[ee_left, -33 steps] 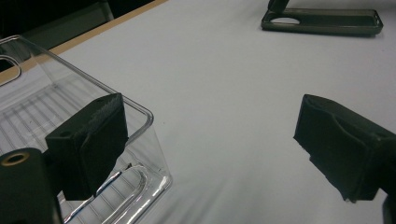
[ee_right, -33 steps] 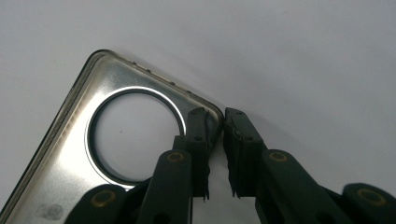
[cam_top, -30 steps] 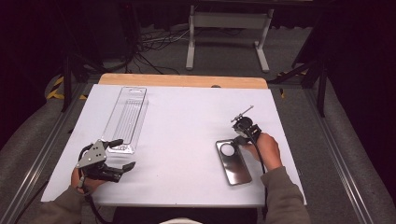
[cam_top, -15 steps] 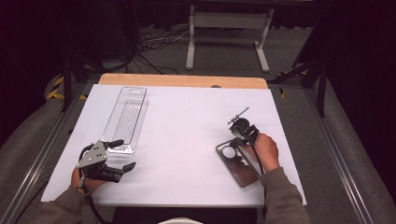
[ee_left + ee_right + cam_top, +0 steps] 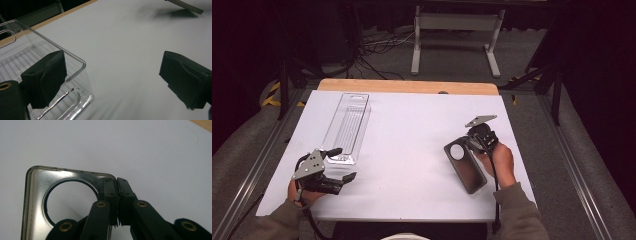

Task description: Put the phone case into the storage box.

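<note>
Right tongs (image 5: 117, 195) pinching phone case (image 5: 465, 167) edge, tilted off worktop (image 5: 412, 130); left tongs (image 5: 112, 82) spread beside clear tray (image 5: 346, 127).

The long clear plastic tray (image 5: 346, 127) sits on the left half of the white table (image 5: 412, 150), running front to back. The dark smoky phone case with a round camera hole (image 5: 465, 167) is way over on the right half, well apart from it, near the front.

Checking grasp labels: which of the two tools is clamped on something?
The right tool, pinching the dark phone case at its corner; the left tool stands open beside the clear tray.
</note>
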Demonstrator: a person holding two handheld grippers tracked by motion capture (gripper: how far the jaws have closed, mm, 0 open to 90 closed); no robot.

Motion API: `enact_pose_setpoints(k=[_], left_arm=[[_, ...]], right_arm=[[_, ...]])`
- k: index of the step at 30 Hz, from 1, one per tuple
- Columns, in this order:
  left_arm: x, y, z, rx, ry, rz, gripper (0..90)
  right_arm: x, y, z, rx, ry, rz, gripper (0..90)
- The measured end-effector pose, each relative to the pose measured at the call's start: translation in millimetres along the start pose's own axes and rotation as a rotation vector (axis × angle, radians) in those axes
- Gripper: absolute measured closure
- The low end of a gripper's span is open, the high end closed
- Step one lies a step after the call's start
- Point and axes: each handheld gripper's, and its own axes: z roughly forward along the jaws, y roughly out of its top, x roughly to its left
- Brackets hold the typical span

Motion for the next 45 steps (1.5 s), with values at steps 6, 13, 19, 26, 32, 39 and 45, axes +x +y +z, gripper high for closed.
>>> enact_pose_setpoints(k=[6, 13, 19, 26, 32, 39, 45], left_arm=[[0.8, 1.3, -2.1, -0.021, 0.010, -0.013, 6.1], [-0.2, 6.0, 2.0, -0.045, 0.028, -0.018, 4.5], [-3.5, 15.0, 6.9, -0.064, 0.010, -0.021, 5.2], [-3.5, 31.0, 14.5, -0.108, -0.011, -0.057, 5.4], [-11.2, 52.9, 29.4, -0.148, -0.054, -0.063, 6.7], [-28.2, 75.2, 55.1, -0.165, -0.110, -0.056, 7.5], [-41.3, 93.2, 80.6, -0.172, -0.135, -0.060, 3.9]], right_arm=[[4.5, 0.8, -10.7, -0.113, -0.009, 0.005, 88.1], [8.8, 1.5, -23.5, -0.246, -0.033, 0.021, 88.7], [15.2, 3.3, -31.4, -0.304, -0.054, 0.016, 89.0], [32.6, 8.2, -36.4, -0.397, -0.066, 0.003, 89.0], [51.3, 14.4, -35.1, -0.438, -0.080, -0.015, 89.0], [71.2, 19.7, -35.1, -0.484, -0.087, -0.036, 89.1], [80.9, 22.8, -33.6, -0.506, -0.088, -0.044, 89.0]])
